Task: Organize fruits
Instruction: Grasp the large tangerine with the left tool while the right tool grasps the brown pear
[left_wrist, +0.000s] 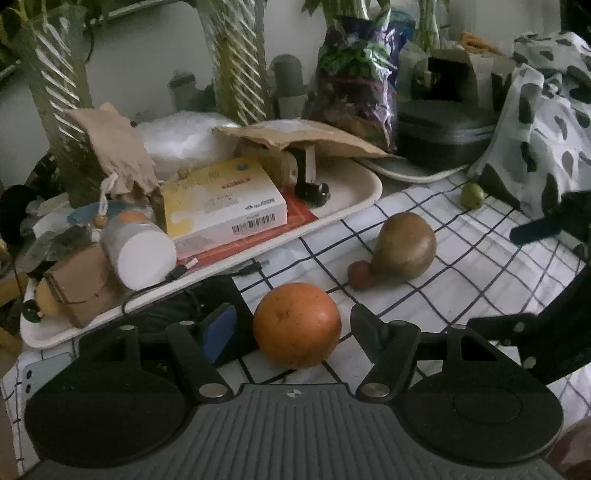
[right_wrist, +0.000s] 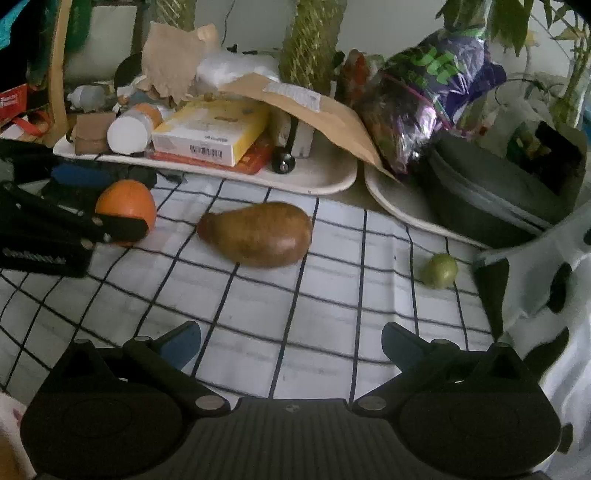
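An orange (left_wrist: 297, 325) rests on the checked cloth (left_wrist: 480, 266) between the fingers of my left gripper (left_wrist: 291, 317). Its jaws stand open around the fruit, with a small gap on each side. Further off lies a brown pear (left_wrist: 404, 245) with a small red fruit (left_wrist: 362, 275) against it, and a small green fruit (left_wrist: 472, 195) beyond. In the right wrist view my right gripper (right_wrist: 291, 343) is open and holds nothing. It hovers over bare cloth in front of the pear (right_wrist: 258, 234), with the green fruit (right_wrist: 439, 270) to the right and the orange (right_wrist: 125, 206) to the left.
A white tray (left_wrist: 351, 192) behind the fruits carries a yellow-white box (left_wrist: 225, 206), a white-capped jar (left_wrist: 144, 254) and cardboard. A cable (left_wrist: 184, 273) trails off it. A second tray (right_wrist: 399, 206) holds a black case (right_wrist: 491, 192). A spotted cloth (left_wrist: 546, 122) hangs at the right.
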